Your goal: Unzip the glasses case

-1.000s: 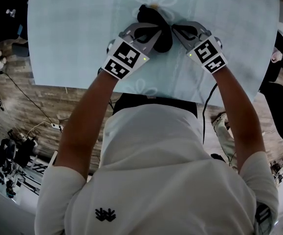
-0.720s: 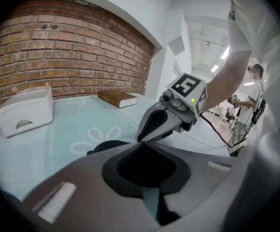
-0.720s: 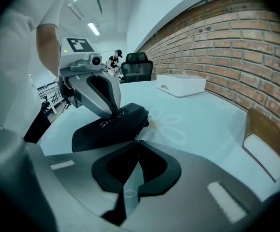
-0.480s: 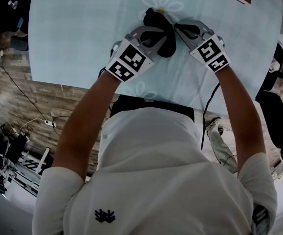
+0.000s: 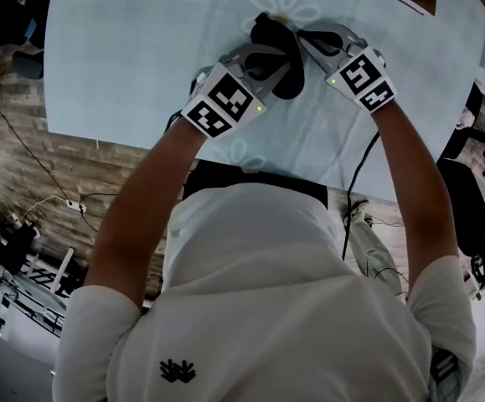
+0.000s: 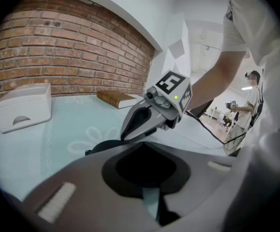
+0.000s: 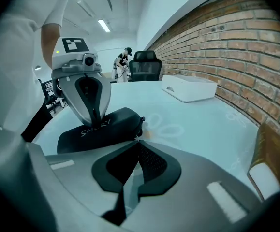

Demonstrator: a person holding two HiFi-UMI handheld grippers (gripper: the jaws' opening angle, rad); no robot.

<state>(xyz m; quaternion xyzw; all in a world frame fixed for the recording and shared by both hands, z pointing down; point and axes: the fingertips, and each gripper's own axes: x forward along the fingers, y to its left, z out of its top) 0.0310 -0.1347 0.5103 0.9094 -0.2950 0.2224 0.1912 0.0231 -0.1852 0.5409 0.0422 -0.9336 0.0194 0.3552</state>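
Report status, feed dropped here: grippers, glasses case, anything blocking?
Left gripper shut, tips on glasses case. Right gripper shut at case's end, grip unconfirmed. Case looks zipped. Nothing blocking.

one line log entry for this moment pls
left gripper: shut, tips pressing soft black glasses case | right gripper: shut on small zipper pull | case flat on pale floral tablecloth

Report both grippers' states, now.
Left gripper: closed on the glasses case.
Right gripper: closed, apparently on its zipper pull.
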